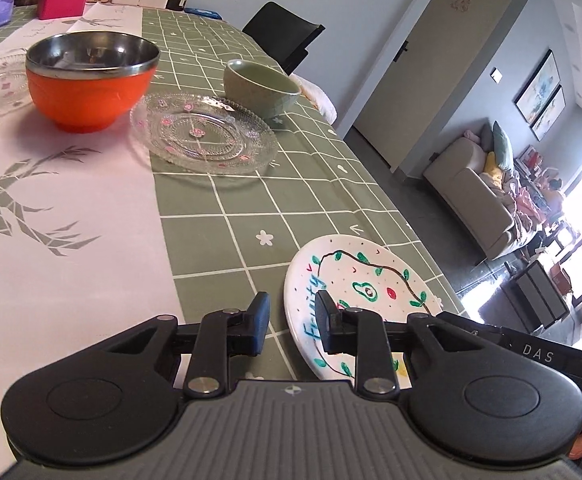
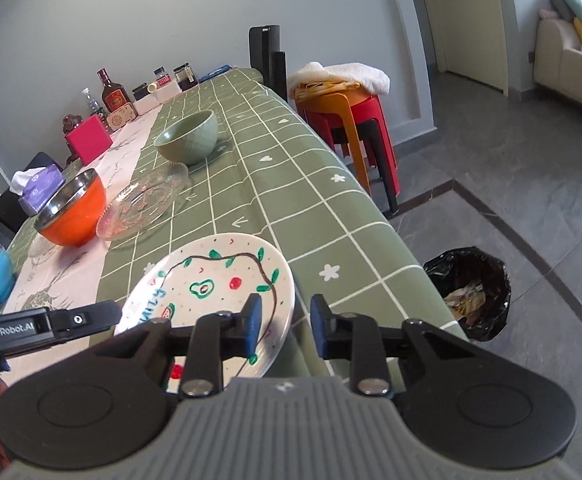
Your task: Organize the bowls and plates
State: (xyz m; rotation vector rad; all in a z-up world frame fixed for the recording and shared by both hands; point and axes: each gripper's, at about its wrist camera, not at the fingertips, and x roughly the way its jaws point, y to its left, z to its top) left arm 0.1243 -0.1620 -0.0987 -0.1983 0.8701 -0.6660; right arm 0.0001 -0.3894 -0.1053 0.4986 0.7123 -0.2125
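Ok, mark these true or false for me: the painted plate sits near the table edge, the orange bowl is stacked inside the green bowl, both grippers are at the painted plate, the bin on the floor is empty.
1. The painted plate sits near the table edge. True.
2. The orange bowl is stacked inside the green bowl. False: they stand apart, with a glass plate between them.
3. The left gripper and right gripper are both at the painted plate's rim. True.
4. The bin is empty. False: crumpled rubbish lies inside.
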